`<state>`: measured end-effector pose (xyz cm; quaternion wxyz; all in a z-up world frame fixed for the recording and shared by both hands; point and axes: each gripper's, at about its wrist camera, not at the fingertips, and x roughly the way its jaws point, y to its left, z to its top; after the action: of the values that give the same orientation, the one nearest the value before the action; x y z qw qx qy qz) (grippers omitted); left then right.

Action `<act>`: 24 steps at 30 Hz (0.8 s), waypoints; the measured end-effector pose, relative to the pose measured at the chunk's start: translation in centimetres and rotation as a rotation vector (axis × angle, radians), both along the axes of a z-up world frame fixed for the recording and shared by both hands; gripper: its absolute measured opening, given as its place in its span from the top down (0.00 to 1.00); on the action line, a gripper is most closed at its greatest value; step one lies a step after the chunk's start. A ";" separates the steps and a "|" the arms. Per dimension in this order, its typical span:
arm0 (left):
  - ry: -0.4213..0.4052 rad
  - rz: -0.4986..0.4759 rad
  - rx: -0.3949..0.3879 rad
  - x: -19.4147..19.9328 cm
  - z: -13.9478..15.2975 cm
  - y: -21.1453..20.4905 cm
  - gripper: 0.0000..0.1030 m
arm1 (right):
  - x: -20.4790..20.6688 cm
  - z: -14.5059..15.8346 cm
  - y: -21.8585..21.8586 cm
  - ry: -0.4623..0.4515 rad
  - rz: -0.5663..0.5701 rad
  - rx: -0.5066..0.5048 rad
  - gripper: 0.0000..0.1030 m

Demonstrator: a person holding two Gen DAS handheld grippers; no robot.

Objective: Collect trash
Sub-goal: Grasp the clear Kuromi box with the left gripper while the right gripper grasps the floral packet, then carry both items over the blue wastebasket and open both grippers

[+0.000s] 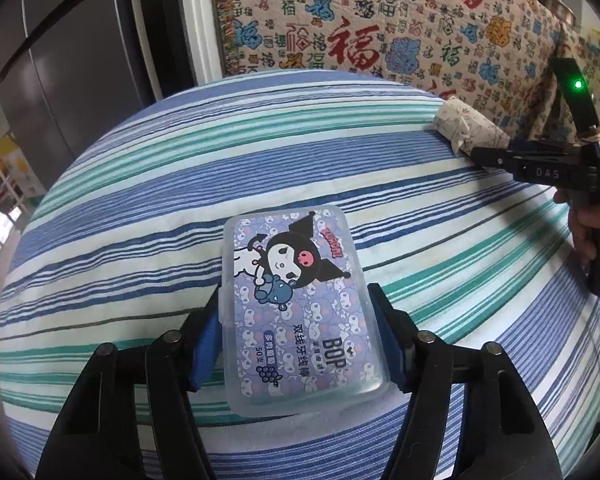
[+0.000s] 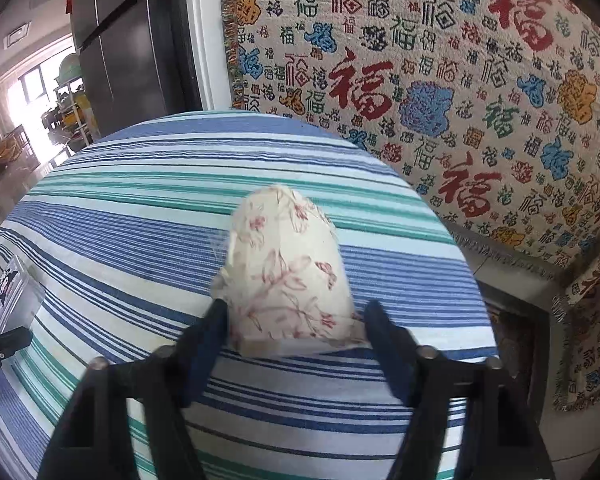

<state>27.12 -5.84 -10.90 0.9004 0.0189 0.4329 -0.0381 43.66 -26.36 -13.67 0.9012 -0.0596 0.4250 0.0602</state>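
A clear plastic floss-pick box (image 1: 296, 304) with a cartoon label sits between the fingers of my left gripper (image 1: 296, 312), which is shut on its sides, over the striped tablecloth (image 1: 180, 184). The box also shows at the left edge of the right wrist view (image 2: 8, 300). A crumpled floral paper wad (image 2: 288, 276) lies on the cloth between the fingers of my right gripper (image 2: 296, 320); the jaws stand around it, the left finger touching, the right one a little apart. The wad (image 1: 466, 126) and right gripper (image 1: 488, 156) show at the far right of the left wrist view.
A patterned cloth (image 2: 440, 80) with red characters covers furniture behind and right of the table. A dark refrigerator (image 2: 128, 40) stands at the back left. The table edge drops off at the right (image 2: 484, 320).
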 end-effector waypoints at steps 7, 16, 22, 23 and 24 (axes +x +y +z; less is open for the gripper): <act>-0.010 -0.014 -0.036 0.0 0.0 0.2 0.37 | -3.1 1.6 0.1 -0.002 -0.017 0.015 0.44; -0.008 -0.058 -0.109 -1.4 1.0 0.6 0.37 | -10.2 3.8 0.0 0.043 -0.035 0.077 0.44; -0.031 -0.105 -0.099 -2.8 1.9 -1.3 0.37 | -14.9 4.8 0.0 0.042 -0.067 0.104 0.44; -0.037 -0.114 -0.093 -3.1 2.2 -1.8 0.37 | -15.5 4.9 -0.1 0.037 -0.072 0.102 0.44; -0.042 -0.124 -0.093 -3.4 2.5 -2.3 0.37 | -16.2 5.1 -0.2 0.032 -0.077 0.099 0.44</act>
<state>23.72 -8.15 -8.44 0.9052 0.0046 0.4097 -0.1133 27.42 -26.57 -8.58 0.8977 0.0026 0.4380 0.0474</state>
